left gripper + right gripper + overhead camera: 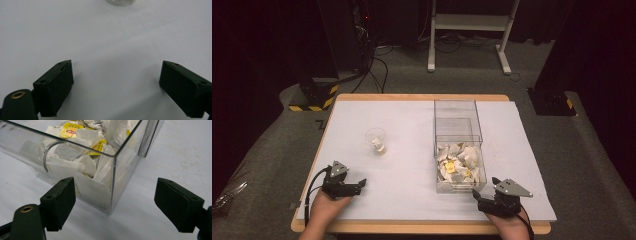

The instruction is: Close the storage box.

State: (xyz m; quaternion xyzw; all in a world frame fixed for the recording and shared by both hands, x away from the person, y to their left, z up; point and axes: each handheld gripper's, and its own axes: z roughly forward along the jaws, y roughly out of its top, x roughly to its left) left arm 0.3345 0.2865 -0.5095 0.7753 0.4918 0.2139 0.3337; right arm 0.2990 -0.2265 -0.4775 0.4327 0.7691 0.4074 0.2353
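Right claw (476, 196) wide open, empty, at the near corner of the drawer (113, 167) – lined up to reach its tea bags (459, 162). Left claw (362, 184) open, idle on table (412, 125) – cup (376, 139) ahead.

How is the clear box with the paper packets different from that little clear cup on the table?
The clear box is tall, long and square-cornered; the cup is small and round. The box's near end is heaped with white and yellow tea bags; the cup holds only a little something pale at its bottom. The box sits just beyond the right tool; the cup stands farther off, beyond the left tool. Both are see-through and rest on the white table.
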